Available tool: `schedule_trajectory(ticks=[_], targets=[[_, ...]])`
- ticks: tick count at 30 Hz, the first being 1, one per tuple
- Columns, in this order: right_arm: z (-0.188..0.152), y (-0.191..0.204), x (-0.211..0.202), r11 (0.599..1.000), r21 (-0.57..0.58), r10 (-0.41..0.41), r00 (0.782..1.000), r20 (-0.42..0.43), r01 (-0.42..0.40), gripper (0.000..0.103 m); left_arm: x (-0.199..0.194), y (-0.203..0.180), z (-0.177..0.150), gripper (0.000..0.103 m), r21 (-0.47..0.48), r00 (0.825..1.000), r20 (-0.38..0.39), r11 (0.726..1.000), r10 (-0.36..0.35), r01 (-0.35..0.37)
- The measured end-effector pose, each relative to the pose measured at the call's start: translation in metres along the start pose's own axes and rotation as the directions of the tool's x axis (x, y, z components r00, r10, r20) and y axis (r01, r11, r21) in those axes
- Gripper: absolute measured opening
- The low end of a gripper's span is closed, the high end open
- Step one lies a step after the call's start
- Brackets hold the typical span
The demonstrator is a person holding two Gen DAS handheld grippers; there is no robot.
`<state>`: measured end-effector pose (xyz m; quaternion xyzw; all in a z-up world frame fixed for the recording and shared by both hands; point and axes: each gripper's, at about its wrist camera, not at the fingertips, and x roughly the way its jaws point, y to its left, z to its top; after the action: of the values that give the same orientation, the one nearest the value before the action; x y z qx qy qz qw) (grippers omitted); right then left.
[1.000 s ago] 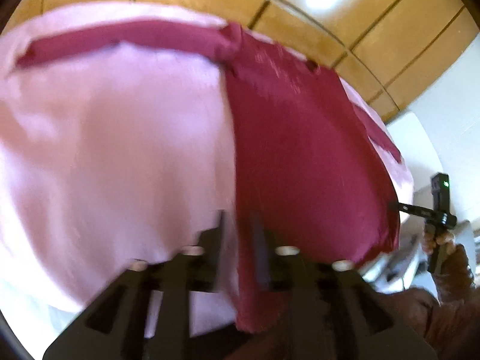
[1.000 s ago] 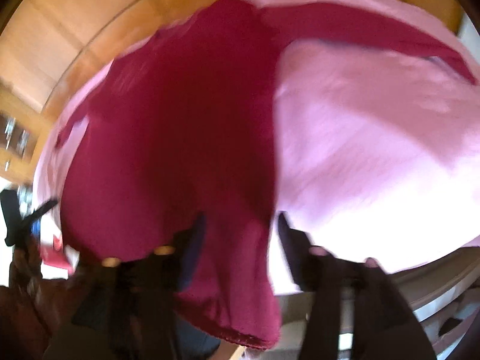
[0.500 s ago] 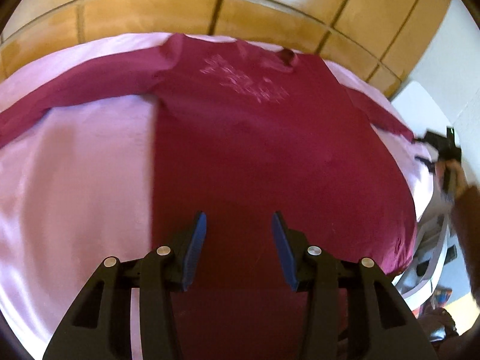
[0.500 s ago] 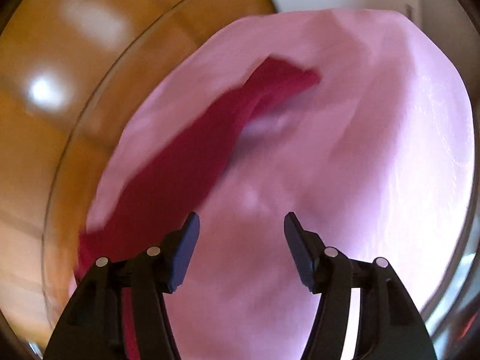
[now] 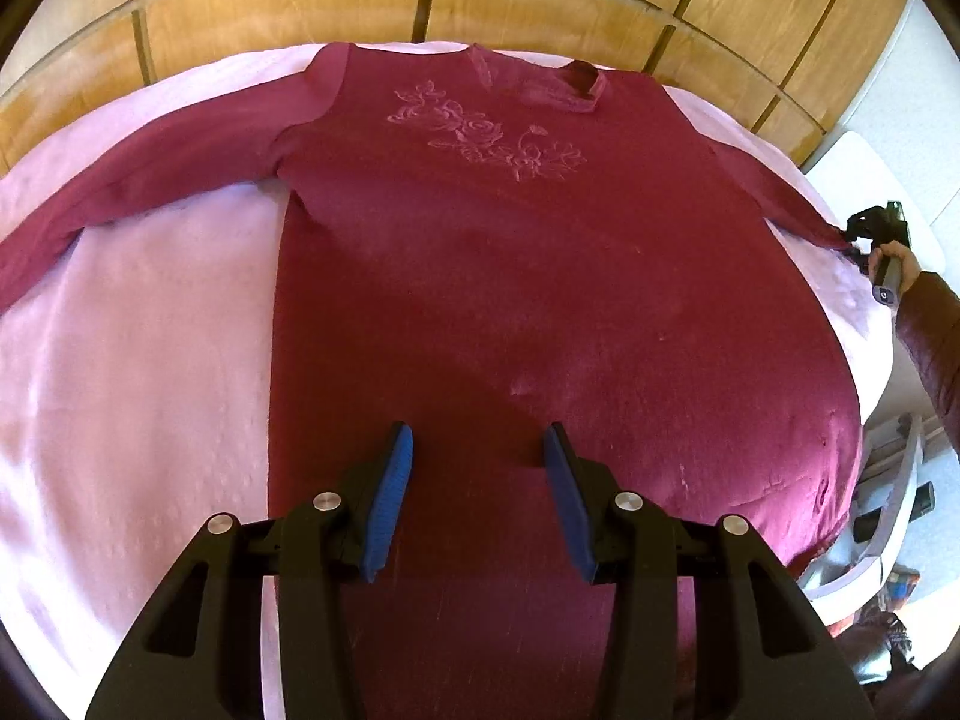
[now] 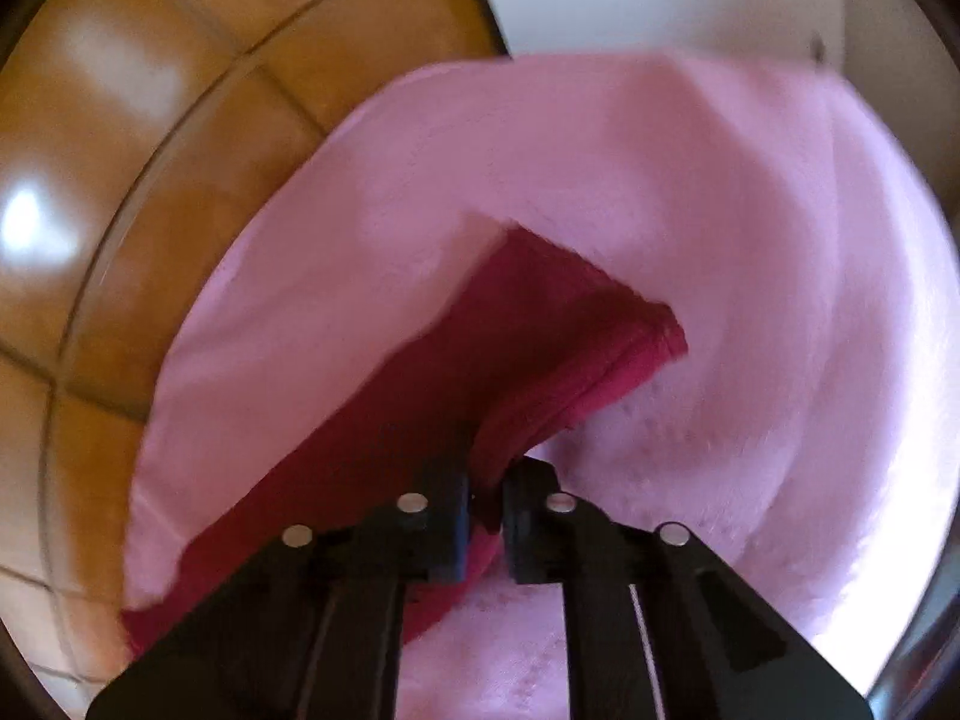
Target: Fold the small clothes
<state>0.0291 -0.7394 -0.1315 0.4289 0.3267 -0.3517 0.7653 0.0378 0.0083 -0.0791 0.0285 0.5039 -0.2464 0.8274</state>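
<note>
Sweater [image 5: 480, 276] first: your left wrist camera gives you the whole of it, a dark red long-sleeved top with a flower pattern [image 5: 489, 141] stitched across the chest, lying face up and flat on the pink blanket [image 5: 138, 372]. Its collar points toward the wooden panelling [image 5: 372, 6], one sleeve [image 5: 138, 192] runs out to the left edge of that view, and the other runs to the right. Your left gripper [image 5: 477, 450] hangs above the lower body of the garment with its blue-padded fingers [image 5: 390, 480] spread apart and nothing between them.

Far to the right in that same view you can see your right gripper [image 5: 873, 228] as a small dark shape at the cuff end of the right sleeve, with your hand [image 5: 897, 258] and a dark sleeve of your own clothing behind it; whether the fingers are clamped is too small to read there.

Your right wrist camera settles it. There the right gripper [image 6: 486, 510] has its fingers pinched together on the edge of the sleeve [image 6: 540, 348], a short way back from the cuff [image 6: 663, 336]. The cloth rises slightly from the blanket [image 6: 720, 210] toward the fingers. That view is blurred and shows none of the sweater's body or pattern.
</note>
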Motion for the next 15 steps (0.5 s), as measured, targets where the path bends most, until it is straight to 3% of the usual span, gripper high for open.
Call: schedule_trajectory(ticks=[3, 7, 10, 15], targets=[[0.005, 0.020, -0.033, 0.998, -0.046, 0.052, 0.996, 0.073, -0.048, 0.006, 0.001, 0.002, 0.001, 0.044, -0.007, 1.000, 0.000, 1.000, -0.009, 0.009], [-0.005, 0.074, -0.088, 0.968, -0.137, 0.227, 0.965, 0.131, -0.209, 0.006, -0.002, 0.005, 0.000, 0.044, -0.026, 0.999, 0.010, 0.999, -0.033, 0.033], [-0.032, 0.137, -0.123, 0.903, -0.284, 0.364, 0.925, 0.111, -0.322, 0.006, -0.005, 0.008, -0.001, 0.044, -0.048, 0.998, 0.023, 0.997, -0.056, 0.058], [-0.128, 0.251, -0.141, 0.726, -0.496, 0.510, 0.856, -0.077, -0.477, 0.006, -0.014, 0.015, -0.002, 0.044, -0.078, 0.994, 0.055, 0.992, -0.096, 0.100]])
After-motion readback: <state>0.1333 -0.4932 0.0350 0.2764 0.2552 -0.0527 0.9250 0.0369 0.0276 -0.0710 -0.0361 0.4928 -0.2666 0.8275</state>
